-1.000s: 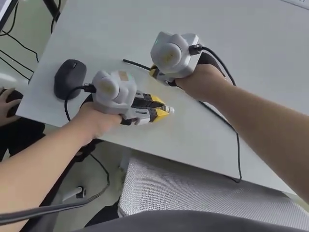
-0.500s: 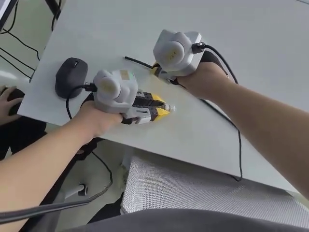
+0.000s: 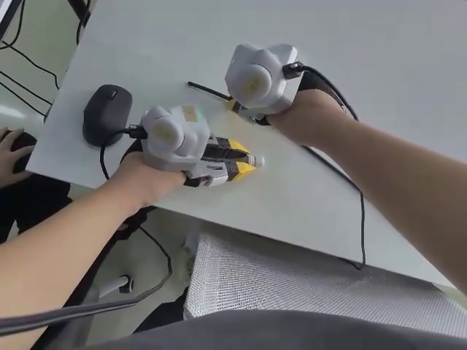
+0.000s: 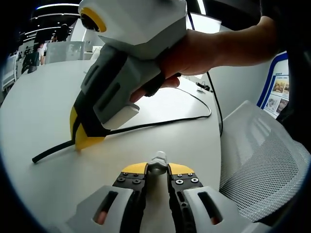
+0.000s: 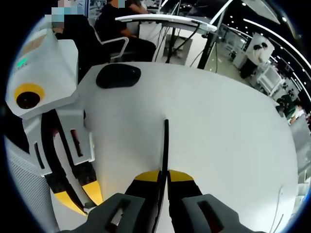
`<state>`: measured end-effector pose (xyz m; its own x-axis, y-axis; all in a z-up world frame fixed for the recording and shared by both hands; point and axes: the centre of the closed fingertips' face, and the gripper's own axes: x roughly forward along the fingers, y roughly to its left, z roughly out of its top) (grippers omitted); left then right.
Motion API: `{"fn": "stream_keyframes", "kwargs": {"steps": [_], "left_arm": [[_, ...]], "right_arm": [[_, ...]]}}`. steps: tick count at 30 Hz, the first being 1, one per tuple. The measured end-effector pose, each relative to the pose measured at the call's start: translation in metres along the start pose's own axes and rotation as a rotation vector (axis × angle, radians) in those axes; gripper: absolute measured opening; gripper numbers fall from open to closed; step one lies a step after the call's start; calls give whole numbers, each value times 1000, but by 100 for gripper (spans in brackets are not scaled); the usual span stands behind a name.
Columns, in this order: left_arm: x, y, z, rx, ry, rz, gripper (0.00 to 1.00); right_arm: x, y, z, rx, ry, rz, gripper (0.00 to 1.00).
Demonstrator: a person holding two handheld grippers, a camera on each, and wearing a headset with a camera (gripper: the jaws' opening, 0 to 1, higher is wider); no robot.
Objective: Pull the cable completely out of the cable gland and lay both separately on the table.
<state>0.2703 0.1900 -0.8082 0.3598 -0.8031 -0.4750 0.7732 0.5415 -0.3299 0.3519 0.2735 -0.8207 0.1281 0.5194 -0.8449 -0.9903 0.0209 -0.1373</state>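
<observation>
Currently the cable gland (image 4: 158,159) sits pinched in the left hand-held gripper (image 3: 243,162).

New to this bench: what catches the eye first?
Two yellow-tipped claws work close together over the white table: the left claw pinches a small white cable gland, and the right claw grips a thin black cable. A dark computer mouse sits near the table's left edge.

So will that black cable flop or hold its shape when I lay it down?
Probably fairly stiff: the black cable juts straight past the right gripper. Likely light and thin, so it may slide on the smooth table.
</observation>
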Motion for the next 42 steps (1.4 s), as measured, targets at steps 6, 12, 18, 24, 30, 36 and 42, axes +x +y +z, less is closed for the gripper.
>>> {"fn": "stream_keyframes", "kwargs": {"steps": [6,12,18,24,30,36,42], "left_arm": [[0,0,-1,4,7,3,16],[0,-1,-1,4,13,4,16],[0,1,0,-6,7,7,18],[-1,2,0,-11,8,16,20],[-2,3,0,-9,11,26,23],[-4,0,2,-10,10,37,25],[-8,-2,9,-5,1,63,29]], "right_arm": [[0,0,0,-10,8,-5,0],[0,-1,0,-10,8,-6,1],[1,-3,2,-7,4,-15,3],[-1,-5,3,0,-5,-23,5],[-10,-11,5,24,-24,-37,8],[-23,-16,6,35,-43,-48,11],[-51,-26,0,86,-70,-89,16]]}}
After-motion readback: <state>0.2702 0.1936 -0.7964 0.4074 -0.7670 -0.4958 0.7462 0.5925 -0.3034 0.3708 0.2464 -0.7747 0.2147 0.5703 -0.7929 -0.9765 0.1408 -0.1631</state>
